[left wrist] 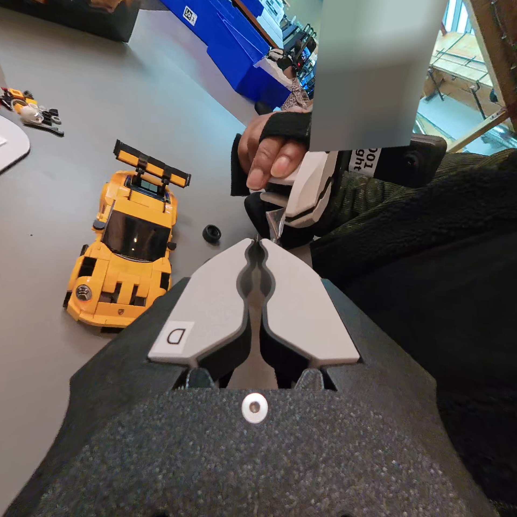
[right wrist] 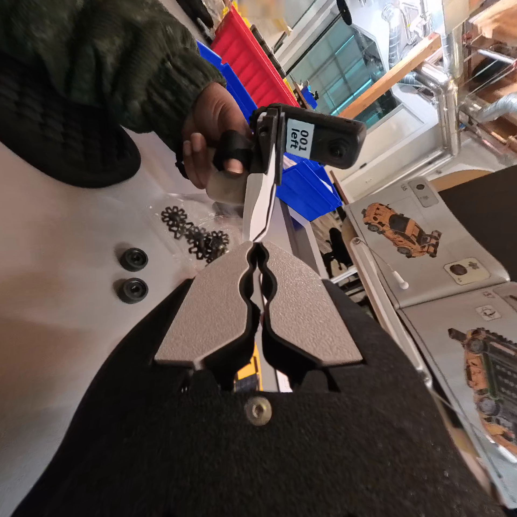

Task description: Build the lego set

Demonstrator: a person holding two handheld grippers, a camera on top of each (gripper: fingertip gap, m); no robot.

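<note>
Left gripper [left wrist: 257,244]: fingers clenched, tips meeting, held above the table edge. Whether anything is pinched between them cannot be told. Right gripper [right wrist: 256,249]: fingers likewise clenched. In the left wrist view its tip comes down from above and grips the wide end of a film scrap [left wrist: 275,223]. The two tips meet almost point to point. A hand wraps each handle, with a finger through a black strap: the right hand [left wrist: 263,151] and the left hand [right wrist: 207,140].

Table [left wrist: 140,112]: grey, flat, carrying all parts.

Booklet [right wrist: 377,251]: open, propped at the table's far side in the right wrist view, with pictures of an orange car on its pages.

Bins: blue bins [left wrist: 237,50] along the table's far edge, with a red bin [right wrist: 251,64] behind them.

Car [left wrist: 126,251]: yellow, mostly built, with black windscreen and rear wing fitted. It lies on the table to the left of the left gripper in its view, nose toward the camera. No tyres show on it.

Bag [right wrist: 179,204]: clear, lying flat on the table just beyond the tips, holding black spoked rims [right wrist: 198,237].

Tyres: two black tyres [right wrist: 133,258] [right wrist: 133,290] side by side near the bag. One tyre [left wrist: 211,232] lies between the car and the tips.

Loose parts [left wrist: 30,109]: small pile, yellow, black and white, well apart from the car.
</note>
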